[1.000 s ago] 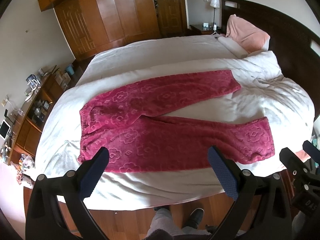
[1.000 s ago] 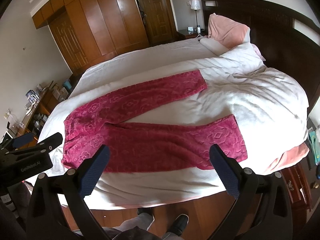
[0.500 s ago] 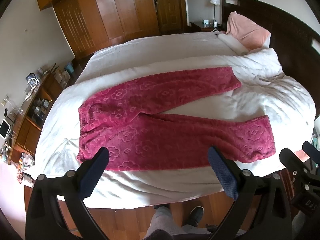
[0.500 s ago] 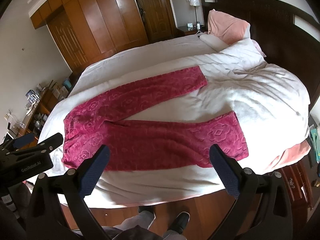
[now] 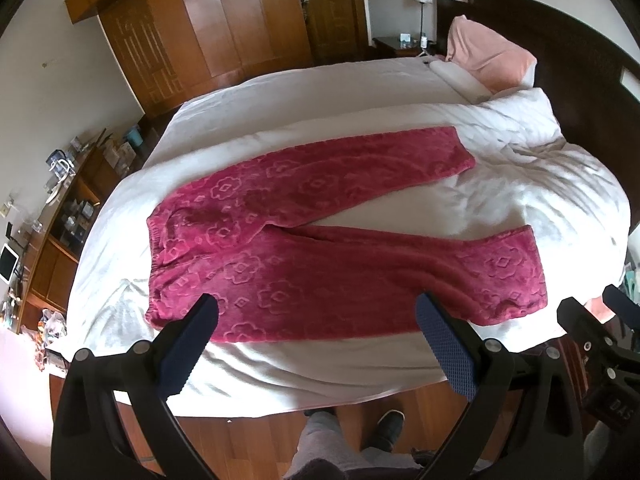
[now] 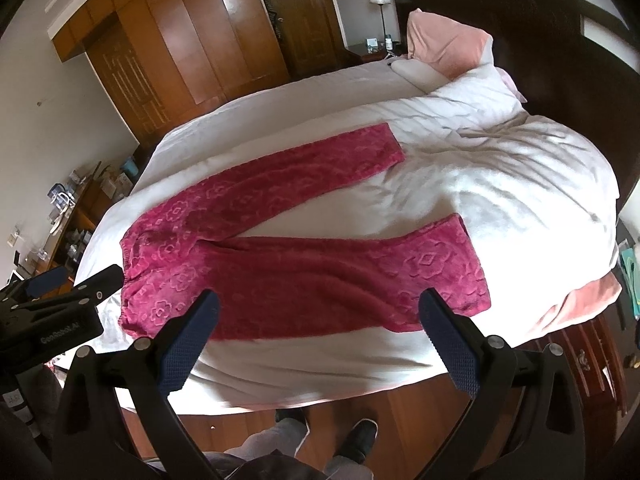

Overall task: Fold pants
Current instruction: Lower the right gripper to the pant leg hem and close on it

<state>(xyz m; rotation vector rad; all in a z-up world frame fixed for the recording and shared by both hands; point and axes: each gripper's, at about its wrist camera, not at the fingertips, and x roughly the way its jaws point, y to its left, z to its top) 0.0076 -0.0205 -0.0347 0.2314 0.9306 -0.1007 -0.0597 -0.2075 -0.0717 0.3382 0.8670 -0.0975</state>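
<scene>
Ahead of both tools, on the white bed [image 5: 320, 364]: magenta fleece pants [image 5: 320, 248] spread flat, waistband toward left tool's side, legs splayed in a V toward right tool's side. Left tool [image 5: 316, 320] spread wide, nothing between pads, hovering above near edge of the bed. Right tool [image 6: 318, 314] likewise spread wide, empty, just right of the left one. Compared with a second ago: pants slightly larger and lower in both views, near leg's hem now closer to the fingertips [image 6: 430, 300], so a small advance toward the bed; garment itself unmoved, no crease added. Meaning for task: probably approach phase only, no fold begun. Likely next: pinch far leg at hem and waist, bring over near leg. Fleece thick, soft; deep bite probably needed to avoid slip.
</scene>
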